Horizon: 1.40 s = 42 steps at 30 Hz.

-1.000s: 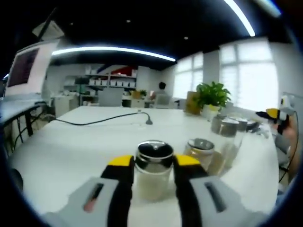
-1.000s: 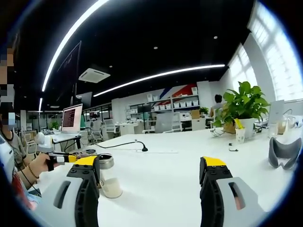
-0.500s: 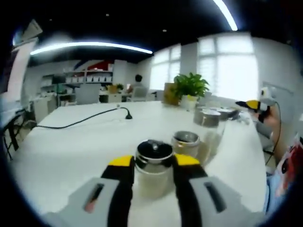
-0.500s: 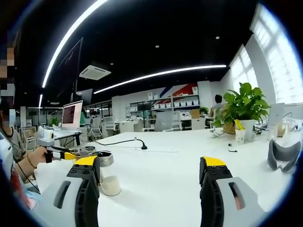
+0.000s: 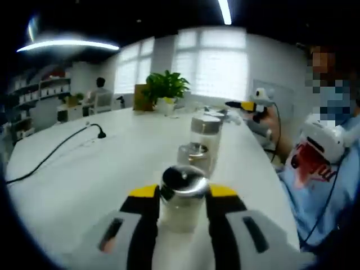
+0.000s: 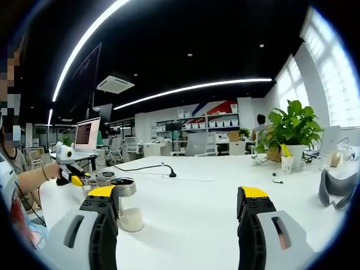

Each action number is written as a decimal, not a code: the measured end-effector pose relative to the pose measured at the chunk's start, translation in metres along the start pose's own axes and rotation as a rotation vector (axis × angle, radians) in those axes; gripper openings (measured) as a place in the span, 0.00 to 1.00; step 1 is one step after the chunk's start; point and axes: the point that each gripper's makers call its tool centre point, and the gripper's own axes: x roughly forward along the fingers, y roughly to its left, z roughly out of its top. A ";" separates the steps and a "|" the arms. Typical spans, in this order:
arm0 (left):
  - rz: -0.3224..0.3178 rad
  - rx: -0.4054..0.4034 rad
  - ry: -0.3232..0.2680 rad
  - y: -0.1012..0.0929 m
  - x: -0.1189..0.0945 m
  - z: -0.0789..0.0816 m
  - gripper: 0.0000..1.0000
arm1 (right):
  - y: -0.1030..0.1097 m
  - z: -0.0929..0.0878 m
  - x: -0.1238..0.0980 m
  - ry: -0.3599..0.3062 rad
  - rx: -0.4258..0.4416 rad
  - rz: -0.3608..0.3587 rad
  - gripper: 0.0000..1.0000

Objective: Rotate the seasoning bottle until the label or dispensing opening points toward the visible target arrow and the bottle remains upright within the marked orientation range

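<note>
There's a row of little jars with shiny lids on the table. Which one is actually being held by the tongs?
The nearest jar, with pale contents and a domed silver lid, sits clamped between the left tongs. The other jars stand free behind it on the white table.

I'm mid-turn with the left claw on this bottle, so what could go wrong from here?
1. The second jar stands close behind the gripped seasoning bottle; swinging the left claw further could knock it.
2. No target arrow is visible, so overshooting is likely.
3. The right claw hangs open and can't steady anything.
</note>
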 end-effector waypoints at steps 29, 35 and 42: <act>-0.454 0.080 0.071 0.001 0.015 -0.007 0.34 | 0.011 -0.003 0.008 -0.003 0.017 0.049 0.90; -0.490 0.086 0.067 0.002 0.018 -0.006 0.34 | 0.008 -0.001 0.006 -0.012 0.013 0.037 0.90; -0.542 0.088 0.085 0.004 0.016 -0.006 0.34 | 0.006 -0.002 0.007 -0.005 0.019 0.036 0.90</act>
